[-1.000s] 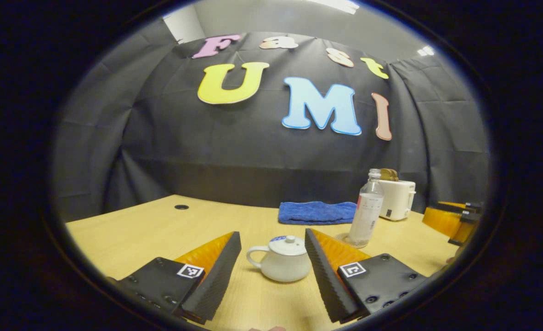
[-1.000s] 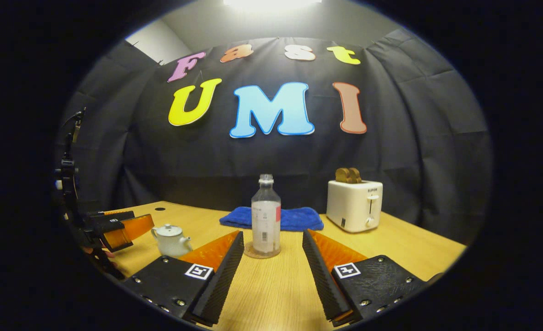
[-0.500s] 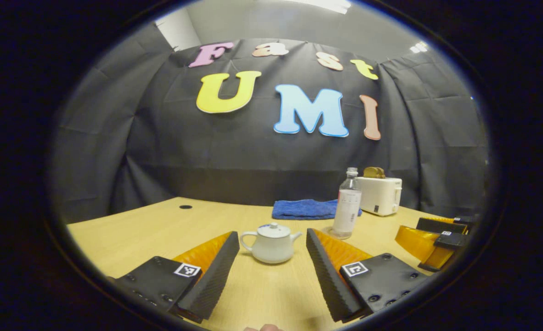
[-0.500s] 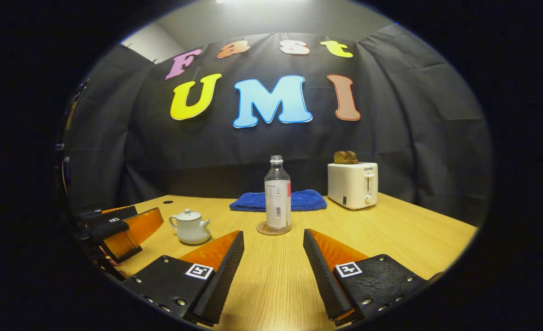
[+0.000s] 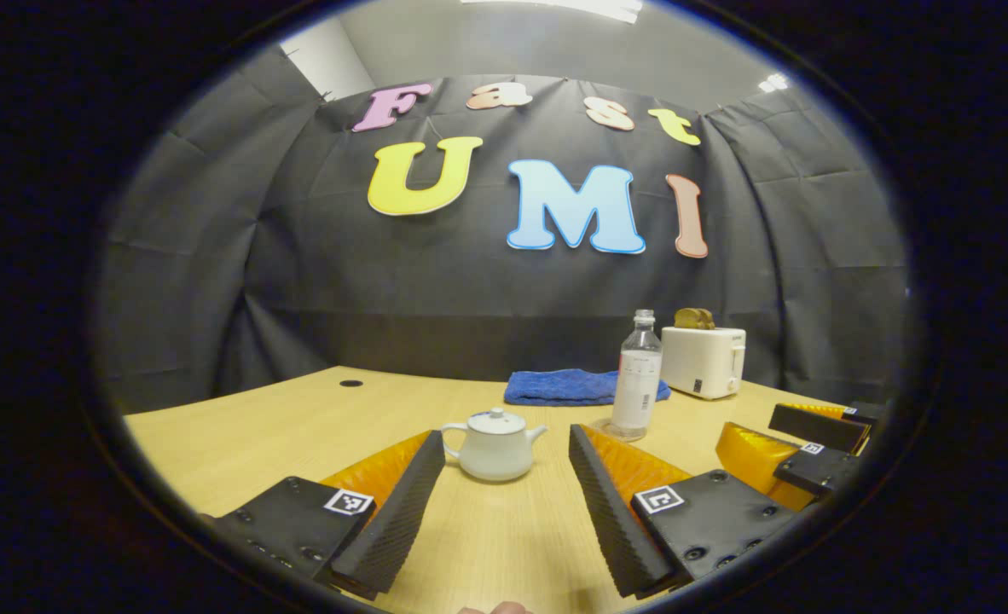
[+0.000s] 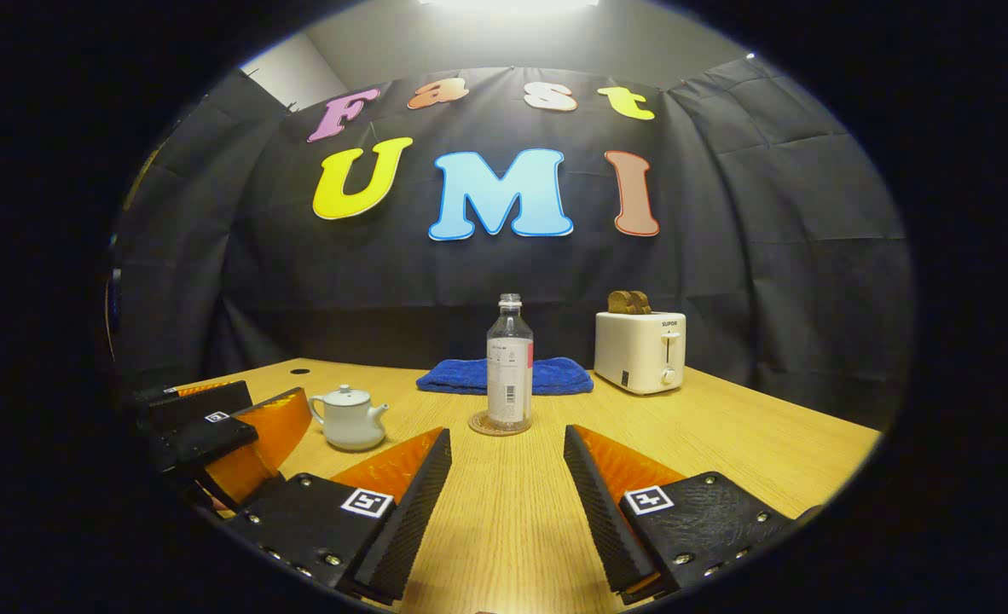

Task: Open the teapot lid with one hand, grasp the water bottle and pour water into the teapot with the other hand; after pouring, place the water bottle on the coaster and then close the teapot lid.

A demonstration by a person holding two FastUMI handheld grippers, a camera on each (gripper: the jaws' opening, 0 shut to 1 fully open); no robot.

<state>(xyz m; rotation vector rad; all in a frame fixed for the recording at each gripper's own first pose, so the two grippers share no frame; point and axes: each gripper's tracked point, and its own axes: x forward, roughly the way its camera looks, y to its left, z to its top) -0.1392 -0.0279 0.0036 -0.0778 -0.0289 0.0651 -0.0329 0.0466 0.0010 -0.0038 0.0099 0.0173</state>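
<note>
In the left gripper view the left claw (image 5: pixel 504 443) gapes empty low in the frame, the teapot (image 5: pixel 493 443) between its tips, spout right. The right claw (image 6: pixel 504 439) is likewise open; centre frame, the bottle (image 6: pixel 509 362) stands upright on its coaster (image 6: pixel 497 424).

The right tool (image 6: pixel 506 443) gapes empty before the water bottle (image 6: pixel 509 362) standing on its coaster (image 6: pixel 499 425).

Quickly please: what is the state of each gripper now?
Left gripper: open, holding nothing.
Right gripper: open, holding nothing.
</note>
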